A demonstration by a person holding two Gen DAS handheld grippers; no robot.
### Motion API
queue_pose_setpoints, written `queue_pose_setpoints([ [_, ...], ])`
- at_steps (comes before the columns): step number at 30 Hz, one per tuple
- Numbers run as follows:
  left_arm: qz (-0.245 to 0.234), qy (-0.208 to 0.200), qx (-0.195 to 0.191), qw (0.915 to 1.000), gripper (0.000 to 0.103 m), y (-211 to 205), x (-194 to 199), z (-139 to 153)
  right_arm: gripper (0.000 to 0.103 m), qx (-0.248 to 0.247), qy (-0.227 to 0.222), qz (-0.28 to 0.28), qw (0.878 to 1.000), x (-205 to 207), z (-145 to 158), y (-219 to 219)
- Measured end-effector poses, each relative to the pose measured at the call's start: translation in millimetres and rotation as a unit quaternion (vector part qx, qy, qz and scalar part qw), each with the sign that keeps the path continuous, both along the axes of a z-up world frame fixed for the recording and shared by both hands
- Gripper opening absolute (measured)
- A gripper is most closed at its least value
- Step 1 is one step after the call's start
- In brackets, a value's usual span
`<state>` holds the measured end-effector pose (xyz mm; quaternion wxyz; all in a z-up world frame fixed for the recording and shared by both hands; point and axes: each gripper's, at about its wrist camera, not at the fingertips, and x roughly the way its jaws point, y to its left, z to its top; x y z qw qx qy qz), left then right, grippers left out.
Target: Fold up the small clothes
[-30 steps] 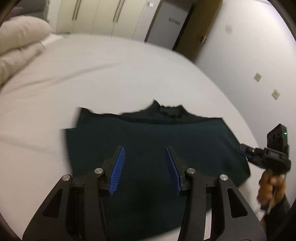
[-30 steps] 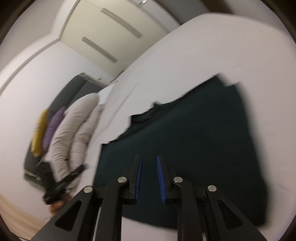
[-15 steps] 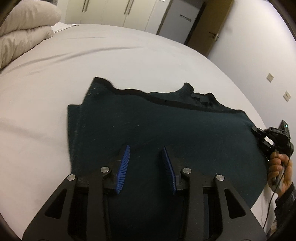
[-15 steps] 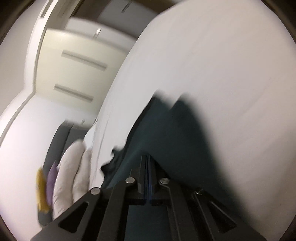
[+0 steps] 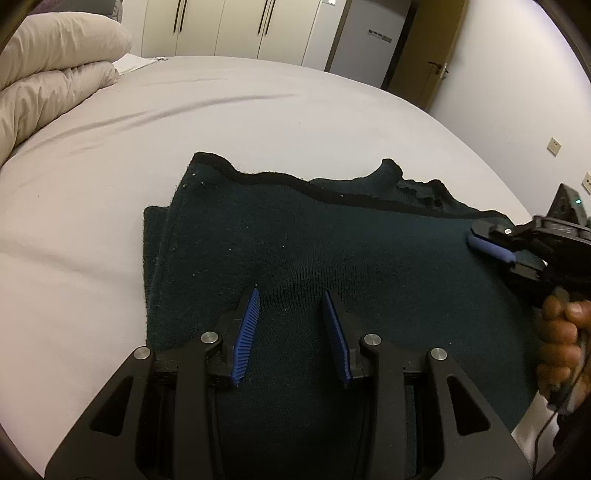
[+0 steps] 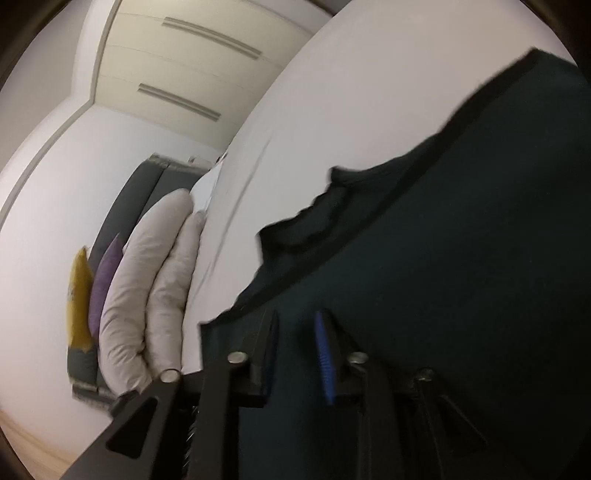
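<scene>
A dark green knitted garment [image 5: 314, 251] lies folded flat on the white bed [image 5: 147, 122], its collar at the far edge. My left gripper [image 5: 291, 295] is open, its blue pads low over the garment's near middle, holding nothing. My right gripper [image 5: 476, 240] shows at the garment's right edge in the left wrist view, held by a hand. In the right wrist view the right gripper [image 6: 295, 325] is open with its fingers over the dark fabric [image 6: 443, 277]; the view is blurred.
Beige pillows [image 5: 48, 74] are stacked at the bed's far left. White wardrobe doors [image 5: 240, 26] and a brown door [image 5: 428, 48] stand beyond the bed. A yellow and a purple cushion [image 6: 92, 291] lean on a dark headboard.
My left gripper moved closer to the garment and narrowed slightly. My right gripper was shut half a second ago and has opened, now over the garment's right edge.
</scene>
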<state>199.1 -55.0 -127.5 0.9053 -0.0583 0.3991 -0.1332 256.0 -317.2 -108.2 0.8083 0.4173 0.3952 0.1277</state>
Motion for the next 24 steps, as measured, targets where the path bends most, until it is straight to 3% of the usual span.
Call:
queue_pose_setpoints([
  [3,0.000,-0.003,0.003,1.0000,0.036,2,-3,0,0.000,0.020,-0.004,-0.047,0.999,-8,-5,-36],
  [4,0.000,-0.003,0.001,1.0000,0.036,2,-3,0,0.000,0.005,-0.008,-0.072,0.997,-16,-3,-53],
  [5,0.000,-0.003,0.000,1.0000,0.036,3,-3,0,0.000,-0.011,-0.007,-0.104,0.994,-26,0,-74],
  [8,0.001,-0.003,0.002,1.0000,0.036,1,-2,-2,0.000,0.010,-0.004,-0.186,0.982,-56,1,-137],
  [10,0.001,-0.004,0.003,1.0000,0.036,-1,0,-3,0.009,-0.023,-0.002,-0.221,0.975,-79,17,-157],
  [11,0.002,-0.004,0.004,1.0000,0.036,-1,0,-3,0.019,-0.027,-0.009,-0.222,0.975,-90,25,-159],
  [14,0.002,-0.006,0.009,0.9999,0.036,-3,0,-4,0.029,0.011,-0.053,-0.174,0.983,-118,39,-136],
  [17,0.003,-0.007,0.015,0.9999,0.036,-4,0,-3,0.034,0.032,-0.072,-0.083,0.993,-132,39,-79],
  [21,0.003,-0.006,0.017,0.9998,0.036,-5,0,-3,0.034,0.038,-0.029,0.019,0.999,-133,5,-6],
  [22,0.003,-0.006,0.016,0.9998,0.036,-5,0,-3,0.031,0.034,-0.017,0.022,0.999,-134,-6,-2],
  [23,0.003,-0.006,0.016,0.9998,0.036,-5,-1,-3,0.016,0.034,-0.013,0.013,0.999,-136,-14,-2],
  [24,0.003,-0.006,0.015,0.9999,0.036,-5,0,-3,0.012,0.043,-0.015,0.000,0.999,-138,-19,-5],
])
